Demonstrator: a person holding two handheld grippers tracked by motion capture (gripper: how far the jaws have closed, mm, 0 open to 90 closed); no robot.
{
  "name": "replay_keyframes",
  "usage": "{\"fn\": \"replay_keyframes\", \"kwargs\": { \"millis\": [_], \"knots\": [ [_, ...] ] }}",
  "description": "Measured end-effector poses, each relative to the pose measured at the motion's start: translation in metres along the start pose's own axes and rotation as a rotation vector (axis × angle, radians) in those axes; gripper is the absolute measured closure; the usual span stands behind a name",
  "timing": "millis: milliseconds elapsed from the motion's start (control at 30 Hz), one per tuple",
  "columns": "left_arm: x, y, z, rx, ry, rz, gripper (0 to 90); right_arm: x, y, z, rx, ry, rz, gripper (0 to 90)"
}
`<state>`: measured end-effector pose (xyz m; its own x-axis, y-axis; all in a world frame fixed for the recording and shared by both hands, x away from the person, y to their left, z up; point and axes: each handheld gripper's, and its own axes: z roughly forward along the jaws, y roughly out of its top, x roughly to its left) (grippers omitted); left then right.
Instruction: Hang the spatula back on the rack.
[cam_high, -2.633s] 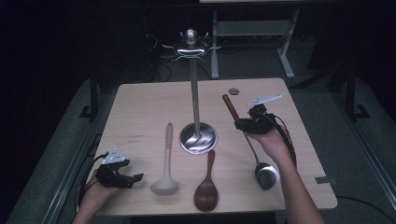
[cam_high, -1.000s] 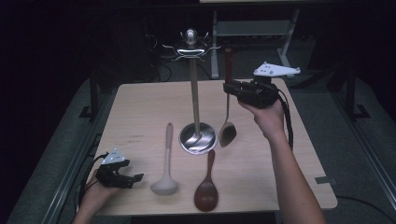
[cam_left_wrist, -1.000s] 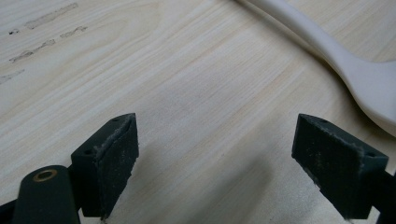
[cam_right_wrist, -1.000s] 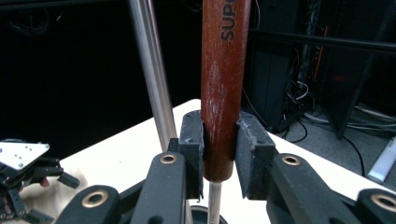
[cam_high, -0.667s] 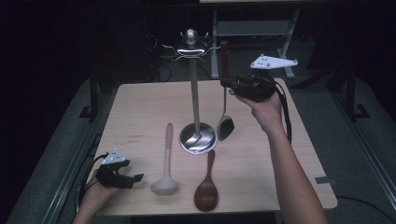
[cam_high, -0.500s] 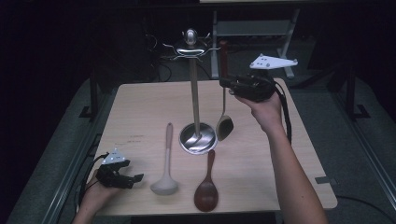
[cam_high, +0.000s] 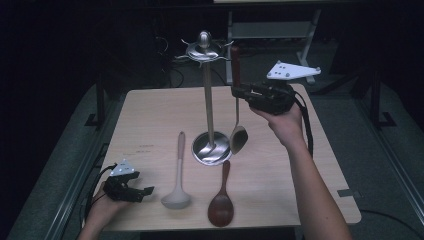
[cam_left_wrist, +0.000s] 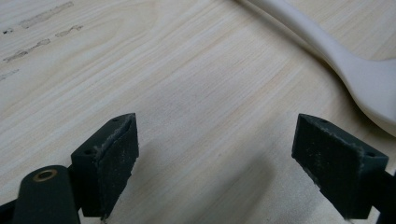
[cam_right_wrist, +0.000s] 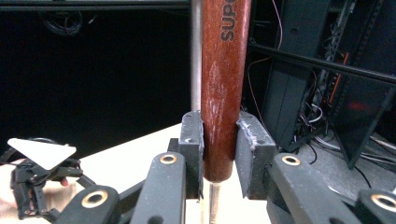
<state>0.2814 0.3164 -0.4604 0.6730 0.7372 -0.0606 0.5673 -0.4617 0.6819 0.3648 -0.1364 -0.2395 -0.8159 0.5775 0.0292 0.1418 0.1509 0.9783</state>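
One stiff, top-light ladle (cam_high: 237, 107) hangs pinched by its wooden handle in your right gripper (cam_high: 239, 93), bowl at six o'clock; left gripper (cam_left_wrist: 215, 163) spread, empty.

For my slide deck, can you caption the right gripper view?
Right gripper fingers clamp a ladle's red-brown wooden handle upright beside the steel stand pole.
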Motion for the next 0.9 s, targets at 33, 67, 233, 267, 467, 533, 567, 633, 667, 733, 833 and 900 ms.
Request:
{"fn": "replay_keyframes", "kwargs": {
  "millis": [33, 67, 233, 267, 467, 533, 567, 633, 667, 733, 833, 900],
  "knots": [
    [0.000, 0.000, 0.000, 0.000, 0.000, -0.001, 14.4, 0.001, 0.001, -0.001, -0.002, 0.003, -0.002, 73.9],
    [0.000, 0.000, 0.000, 0.000, 0.000, -0.001, 14.4, 0.001, 0.001, -0.001, -0.002, 0.003, -0.002, 73.9],
    [0.000, 0.000, 0.000, 0.000, 0.000, 0.000, 14.5, 0.007, 0.003, -0.005, -0.008, 0.020, -0.011, 73.8],
    [-0.001, 0.000, 0.000, 0.000, 0.000, -0.001, 14.4, 0.009, 0.003, -0.006, -0.010, 0.023, -0.017, 73.9],
    [0.000, 0.000, 0.000, 0.001, 0.000, -0.001, 14.4, 0.012, 0.002, -0.005, 0.004, 0.031, -0.018, 73.9],
    [0.000, 0.000, 0.001, 0.002, 0.000, 0.001, 14.5, 0.012, 0.001, -0.003, 0.010, 0.030, -0.016, 73.8],
    [0.000, 0.000, 0.001, 0.002, -0.001, 0.001, 14.4, 0.011, 0.000, -0.002, 0.015, 0.029, -0.016, 73.8],
    [0.000, 0.000, 0.000, 0.001, 0.000, 0.000, 14.4, 0.012, 0.000, 0.001, 0.021, 0.030, -0.016, 73.9],
    [0.000, 0.000, 0.000, 0.001, 0.000, -0.002, 14.4, 0.011, 0.000, 0.002, 0.026, 0.032, -0.016, 73.9],
    [0.000, 0.000, 0.000, 0.001, 0.000, -0.002, 14.5, 0.011, 0.000, 0.004, 0.026, 0.033, -0.016, 73.8],
    [0.000, 0.000, 0.000, -0.001, 0.000, -0.002, 14.4, 0.011, 0.001, 0.008, 0.033, 0.029, -0.015, 73.8],
    [0.001, 0.000, 0.000, 0.001, 0.001, -0.001, 14.4, 0.011, 0.002, 0.011, 0.038, 0.029, -0.017, 73.8]
  ]
}}
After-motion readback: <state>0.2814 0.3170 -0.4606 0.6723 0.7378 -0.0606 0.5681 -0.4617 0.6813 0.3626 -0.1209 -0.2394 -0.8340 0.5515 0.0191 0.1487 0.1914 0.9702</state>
